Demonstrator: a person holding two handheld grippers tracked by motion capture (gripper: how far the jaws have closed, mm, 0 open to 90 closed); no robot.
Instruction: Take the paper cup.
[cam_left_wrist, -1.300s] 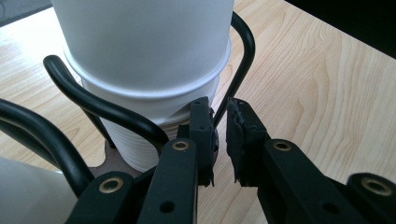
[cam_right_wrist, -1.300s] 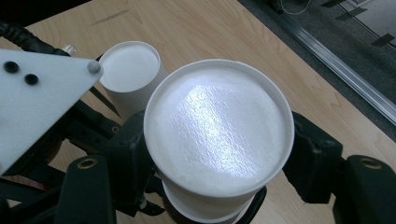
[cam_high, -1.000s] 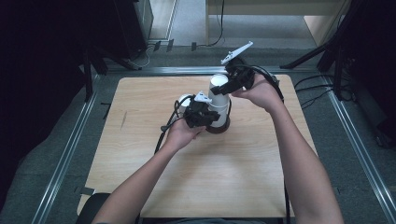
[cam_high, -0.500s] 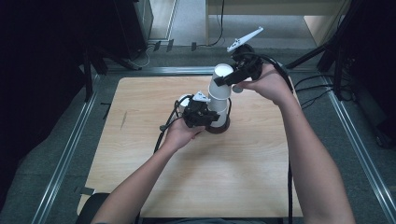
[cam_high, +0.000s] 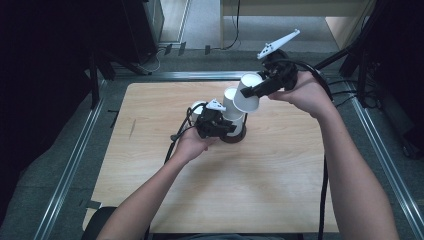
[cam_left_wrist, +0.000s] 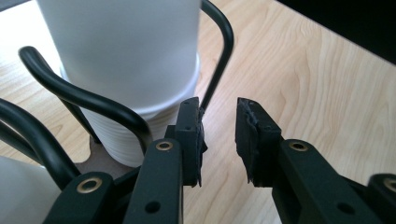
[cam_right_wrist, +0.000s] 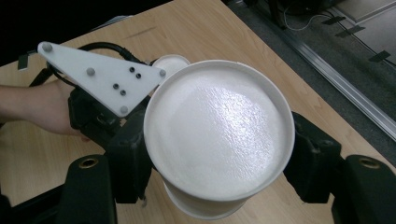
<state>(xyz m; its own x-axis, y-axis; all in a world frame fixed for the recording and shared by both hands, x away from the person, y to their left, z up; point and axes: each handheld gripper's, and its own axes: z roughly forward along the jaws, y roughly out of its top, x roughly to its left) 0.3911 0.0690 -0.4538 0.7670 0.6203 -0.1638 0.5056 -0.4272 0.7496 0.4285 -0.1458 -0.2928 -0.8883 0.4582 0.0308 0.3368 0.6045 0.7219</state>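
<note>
Pale wood bench (cam_high: 280, 200): my right claw (cam_high: 248, 93) clamps a white cup (cam_high: 247, 99) above the black wire holder (cam_high: 235, 135). My left claw (cam_left_wrist: 219, 135), beside that holder, has just been opening, empty. Unsteadied, the holder could tip.

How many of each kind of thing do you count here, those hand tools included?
White paper cups: 3 (held cup, racked cup, side cup; more may be nested unseen)
Black wire cup rack: 1
Handheld grippers: 2 (left gripper, right gripper)
Total: 6
</note>
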